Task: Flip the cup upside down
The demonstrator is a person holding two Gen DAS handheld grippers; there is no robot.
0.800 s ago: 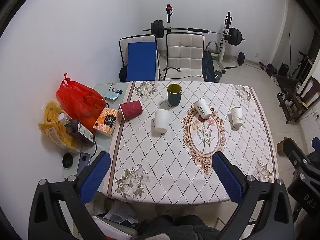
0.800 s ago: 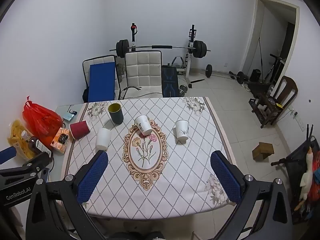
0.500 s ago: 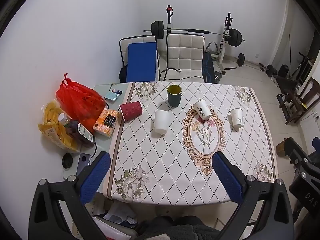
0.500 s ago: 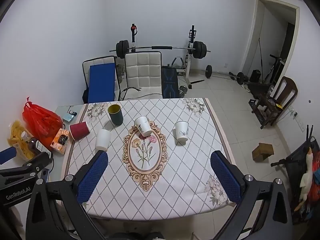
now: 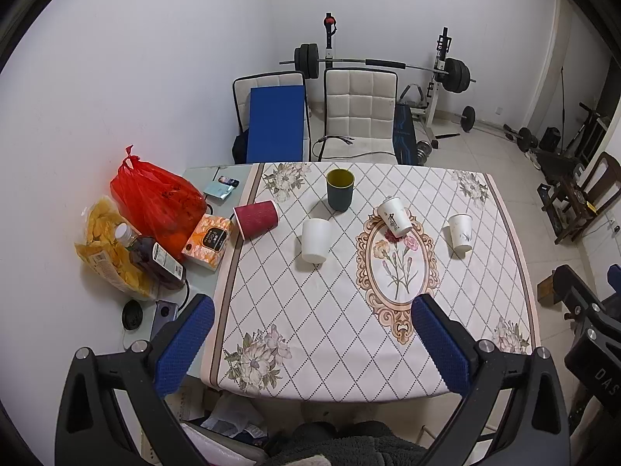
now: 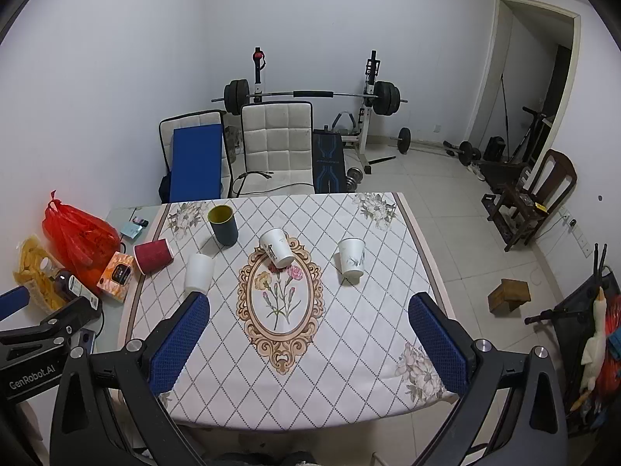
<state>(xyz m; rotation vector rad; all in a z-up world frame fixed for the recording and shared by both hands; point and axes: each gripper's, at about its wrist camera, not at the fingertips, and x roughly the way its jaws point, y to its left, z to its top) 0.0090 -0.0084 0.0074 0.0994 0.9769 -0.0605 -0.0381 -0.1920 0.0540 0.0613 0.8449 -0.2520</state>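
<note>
Several cups stand on the patterned tablecloth (image 5: 310,310). A dark green cup (image 5: 340,189) (image 6: 222,225) stands upright at the back. A red cup (image 5: 256,218) (image 6: 153,257) lies on its side at the left edge. A plain white cup (image 5: 315,240) (image 6: 199,273) stands upside down. A printed white cup (image 5: 394,217) (image 6: 277,247) lies tilted at the oval's top. Another white cup (image 5: 460,233) (image 6: 351,256) stands upright at the right. My left gripper (image 5: 310,345) and right gripper (image 6: 308,343) are open and empty, high above the table's near edge.
A red bag (image 5: 155,202), a chips bag (image 5: 104,248), a bottle (image 5: 153,258) and an orange box (image 5: 209,240) crowd the table's left strip. Two chairs (image 5: 357,116) stand behind the table. A weight bench (image 6: 310,95) lies beyond.
Both views have drawn back slightly, so the table looks a little farther off. No cup has moved and both grippers stay open.
</note>
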